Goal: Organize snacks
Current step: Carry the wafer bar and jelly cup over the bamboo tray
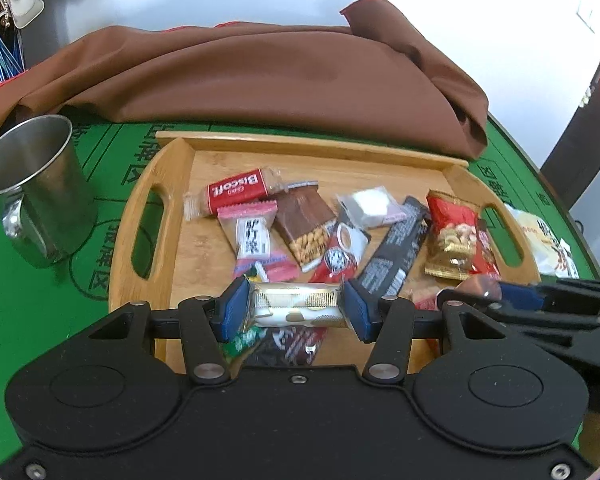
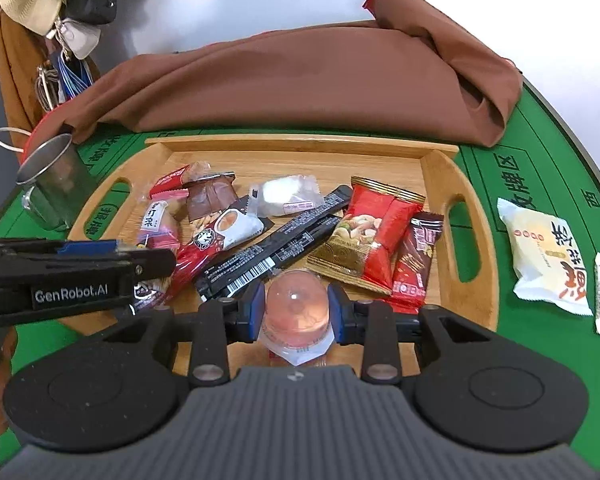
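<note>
A green table [image 2: 540, 152] carries a brown cloth [image 2: 300, 80] and my wooden tray [image 2: 436, 176] heaped with snacks. My left claw [image 1: 296, 310] is partly closed, its blue pads [image 1: 236, 308] pressing the ends of a gold-and-white wrapped bar [image 1: 296, 308] above the tray's near edge. My right claw [image 2: 296, 312] is narrower, pinching a pink jelly cup [image 2: 296, 312] over the near edge too.

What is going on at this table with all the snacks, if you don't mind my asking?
A person is sorting snacks with two hand-held tongs. The left tongs are shut on a white and gold wrapped snack, and the right tongs are shut on a pink jelly cup, both over the near edge of the wooden tray, which already holds a jumble of packets. Two white packets lie on the green mat.
</note>
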The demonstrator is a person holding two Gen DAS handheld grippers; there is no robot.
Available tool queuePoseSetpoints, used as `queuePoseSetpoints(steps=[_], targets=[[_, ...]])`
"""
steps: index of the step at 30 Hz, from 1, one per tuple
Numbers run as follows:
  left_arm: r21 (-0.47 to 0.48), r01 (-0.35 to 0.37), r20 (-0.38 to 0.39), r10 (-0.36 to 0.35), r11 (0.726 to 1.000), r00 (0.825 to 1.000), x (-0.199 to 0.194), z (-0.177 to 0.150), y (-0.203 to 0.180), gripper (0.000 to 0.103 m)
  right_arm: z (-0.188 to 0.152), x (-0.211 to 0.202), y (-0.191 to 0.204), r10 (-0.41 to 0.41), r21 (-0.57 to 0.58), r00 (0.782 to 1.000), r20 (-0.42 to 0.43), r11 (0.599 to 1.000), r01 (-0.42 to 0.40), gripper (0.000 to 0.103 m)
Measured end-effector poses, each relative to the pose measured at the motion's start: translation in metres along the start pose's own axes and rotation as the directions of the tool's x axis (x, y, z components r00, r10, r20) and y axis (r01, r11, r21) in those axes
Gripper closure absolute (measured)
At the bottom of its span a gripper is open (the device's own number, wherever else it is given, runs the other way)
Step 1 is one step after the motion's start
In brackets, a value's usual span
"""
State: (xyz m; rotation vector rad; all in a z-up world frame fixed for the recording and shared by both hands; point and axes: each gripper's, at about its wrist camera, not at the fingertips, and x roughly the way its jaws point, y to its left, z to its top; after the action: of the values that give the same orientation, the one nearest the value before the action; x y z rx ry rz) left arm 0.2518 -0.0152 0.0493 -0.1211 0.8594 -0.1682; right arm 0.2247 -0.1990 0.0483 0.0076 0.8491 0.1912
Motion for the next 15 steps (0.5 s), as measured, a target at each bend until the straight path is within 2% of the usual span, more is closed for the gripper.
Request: queuePoseSetpoints(steps=[15], targets=[[-0.003,-0.047,0.024,0.047,0.999,0.999,0.026,0.013,0.001,0.053,0.014,0.027,0.001,-0.015,0.002,1.0,-0.027,1.0,0.015,0.066]])
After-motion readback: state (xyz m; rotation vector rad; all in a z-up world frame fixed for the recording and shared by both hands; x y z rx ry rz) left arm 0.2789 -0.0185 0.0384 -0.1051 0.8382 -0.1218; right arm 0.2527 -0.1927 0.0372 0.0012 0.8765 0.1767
